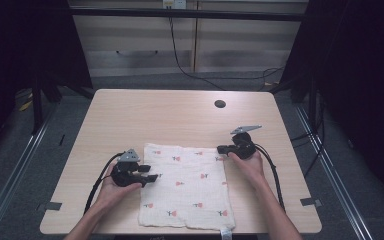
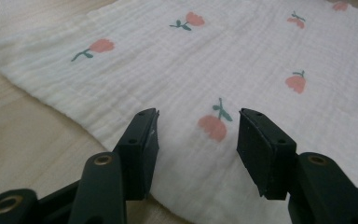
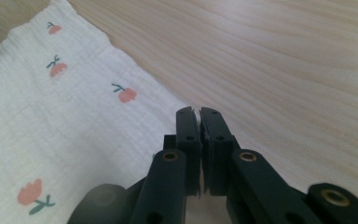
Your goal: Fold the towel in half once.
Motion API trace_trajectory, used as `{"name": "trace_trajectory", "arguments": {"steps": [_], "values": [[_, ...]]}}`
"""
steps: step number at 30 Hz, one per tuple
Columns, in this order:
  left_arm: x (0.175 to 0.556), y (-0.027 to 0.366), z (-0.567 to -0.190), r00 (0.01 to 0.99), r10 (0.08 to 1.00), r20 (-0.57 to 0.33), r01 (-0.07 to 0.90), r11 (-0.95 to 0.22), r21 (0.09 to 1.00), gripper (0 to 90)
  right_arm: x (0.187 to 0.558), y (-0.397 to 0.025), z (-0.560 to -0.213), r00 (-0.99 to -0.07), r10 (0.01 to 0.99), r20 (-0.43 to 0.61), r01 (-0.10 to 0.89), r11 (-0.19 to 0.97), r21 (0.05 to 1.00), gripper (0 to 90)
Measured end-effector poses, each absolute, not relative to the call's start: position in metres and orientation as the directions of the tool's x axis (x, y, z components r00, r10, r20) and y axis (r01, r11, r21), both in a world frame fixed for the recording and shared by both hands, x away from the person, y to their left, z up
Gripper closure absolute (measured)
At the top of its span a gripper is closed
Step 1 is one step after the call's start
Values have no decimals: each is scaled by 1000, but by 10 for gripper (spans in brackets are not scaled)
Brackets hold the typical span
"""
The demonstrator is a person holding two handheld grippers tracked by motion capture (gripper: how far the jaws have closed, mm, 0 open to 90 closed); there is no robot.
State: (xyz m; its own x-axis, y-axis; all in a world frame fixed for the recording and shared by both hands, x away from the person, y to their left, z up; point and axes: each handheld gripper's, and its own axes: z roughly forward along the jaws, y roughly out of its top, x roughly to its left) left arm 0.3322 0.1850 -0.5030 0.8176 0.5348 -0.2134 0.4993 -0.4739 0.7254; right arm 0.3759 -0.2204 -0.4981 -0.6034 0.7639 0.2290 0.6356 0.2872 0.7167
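- Two grippers are working one cloth (image 1: 186, 186), a white muslin square printed with small pink flowers, which is lying flat on the tabletop (image 1: 180, 117) between the person's hands.
- The right gripper (image 1: 221, 149) is meeting the cloth at its far right corner; in the right gripper view its jaws are pressed together with a sliver of white fabric (image 3: 195, 112) pinched between the tips, so it is judged to be gripping that corner.
- The left gripper (image 1: 155, 173) is hovering at the cloth's left edge, jaws spread apart and holding nothing; in the left gripper view the cloth (image 2: 242, 60) is lying directly ahead of and under the tips, with one flower (image 2: 213, 125) showing in the gap.
- The edge is running crosswise to the left gripper's reach, so the coming move appears to be turning on lowering and closing on that near edge.
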Motion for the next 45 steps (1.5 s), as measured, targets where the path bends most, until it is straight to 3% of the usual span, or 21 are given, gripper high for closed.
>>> {"name": "trace_trajectory", "arguments": {"steps": [5,7,12,18,21,27,40,42,45], "values": [[341,194,-492,773,582,-251,544,-406,734,478,373,-223,-496,-606,763,224,630,288,721,872],[348,198,-487,750,630,-202,548,-421,722,456,373,-224,-495,-607,761,227,628,286,724,873],[368,208,-486,730,642,-233,560,-367,743,427,370,-222,-493,-617,758,211,618,300,727,872],[393,200,-486,722,659,-210,560,-378,738,387,371,-219,-496,-621,753,217,617,300,727,871],[404,193,-482,738,652,-173,554,-439,708,386,372,-216,-497,-627,750,212,615,308,726,871],[421,197,-487,695,700,-166,581,-410,703,526,372,-213,-495,-636,740,219,611,309,729,871],[427,192,-505,691,700,-181,581,-389,715,620,373,-215,-496,-634,740,224,612,304,730,870],[426,191,-505,693,704,-156,572,-405,714,625,373,-216,-496,-633,739,231,616,300,728,870],[422,187,-503,700,711,-66,535,-461,709,714,373,-216,-497,-629,741,234,620,298,726,870]]}}
